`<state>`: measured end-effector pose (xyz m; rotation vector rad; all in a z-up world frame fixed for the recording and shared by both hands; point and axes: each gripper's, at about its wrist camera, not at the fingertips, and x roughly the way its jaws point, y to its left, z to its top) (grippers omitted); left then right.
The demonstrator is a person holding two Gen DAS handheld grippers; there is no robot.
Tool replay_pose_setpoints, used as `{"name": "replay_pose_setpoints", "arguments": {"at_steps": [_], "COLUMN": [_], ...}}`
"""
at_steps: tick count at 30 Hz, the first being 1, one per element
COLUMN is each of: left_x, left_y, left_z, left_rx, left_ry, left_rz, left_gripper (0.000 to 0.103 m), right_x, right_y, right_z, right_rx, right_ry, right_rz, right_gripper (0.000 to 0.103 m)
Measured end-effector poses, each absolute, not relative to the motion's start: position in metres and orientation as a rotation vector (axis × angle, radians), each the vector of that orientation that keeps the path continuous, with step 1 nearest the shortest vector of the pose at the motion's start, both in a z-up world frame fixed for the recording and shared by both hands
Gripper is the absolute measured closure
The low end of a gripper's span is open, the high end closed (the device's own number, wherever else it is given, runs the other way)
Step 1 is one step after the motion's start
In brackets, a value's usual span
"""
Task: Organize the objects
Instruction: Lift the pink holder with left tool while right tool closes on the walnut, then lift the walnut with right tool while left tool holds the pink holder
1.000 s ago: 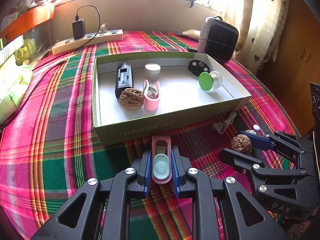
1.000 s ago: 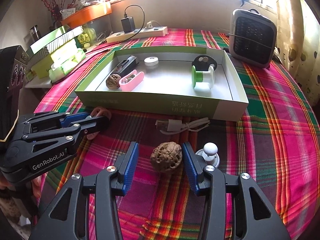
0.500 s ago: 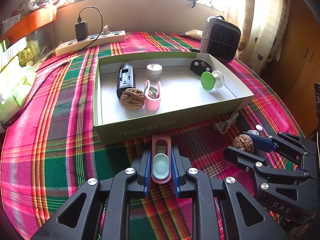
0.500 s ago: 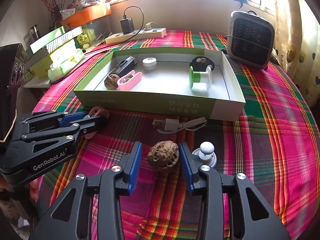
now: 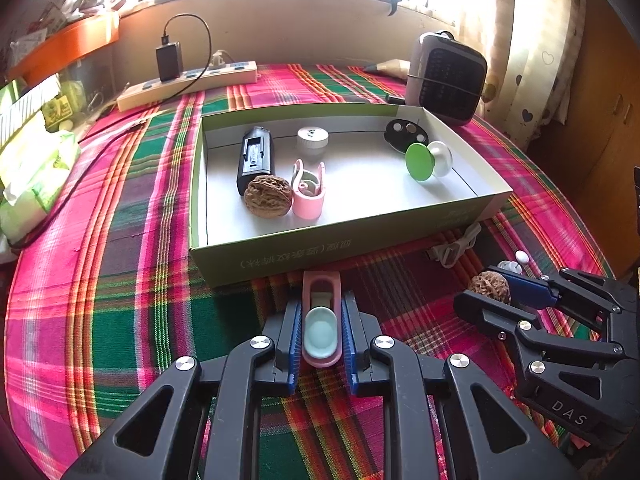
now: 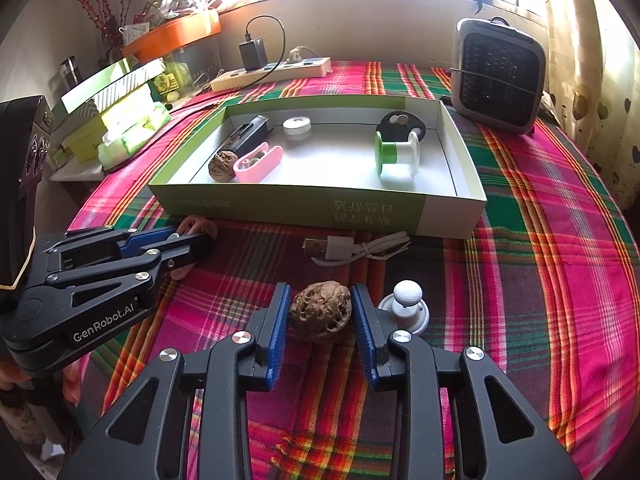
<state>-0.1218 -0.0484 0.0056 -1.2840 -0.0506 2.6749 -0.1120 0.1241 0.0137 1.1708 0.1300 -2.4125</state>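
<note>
Closing since a second ago, the right hand-held gripper (image 6: 320, 316) has brought its blue pads against a walnut (image 6: 320, 312) on the plaid counter (image 6: 540, 280), near the front edge, while the left hand-held gripper (image 5: 321, 328) stays pinched on a pink clip (image 5: 321, 320) just before the green box (image 5: 328, 248). Two walnuts and two pink clips show, one of each inside the box. One white cable (image 6: 352, 248) lies between the box and the gripped walnut.

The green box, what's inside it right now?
Inside the green box: a black battery pack, a walnut, a pink clip, a white cap, a black oval piece and a green-ended spool. Its near wall hides the floor just behind it.
</note>
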Motion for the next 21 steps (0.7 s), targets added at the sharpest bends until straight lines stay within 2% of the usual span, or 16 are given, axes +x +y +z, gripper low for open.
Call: {"name": "replay_pose_setpoints", "arguments": {"at_steps": [21], "left_x": [-0.1209], "left_y": [-0.0487], "left_z": [0.0057], "left_rx": [-1.288], "left_ry": [-0.051], "left_rz": [2.678], "left_gripper": [0.087], "right_x": [-0.1114], "right_y": [0.1237], "right_z": [0.015], "right_rx": [1.161], "right_ry": [0.133], "right_rz": [-2.414], "right_gripper": [0.071]}}
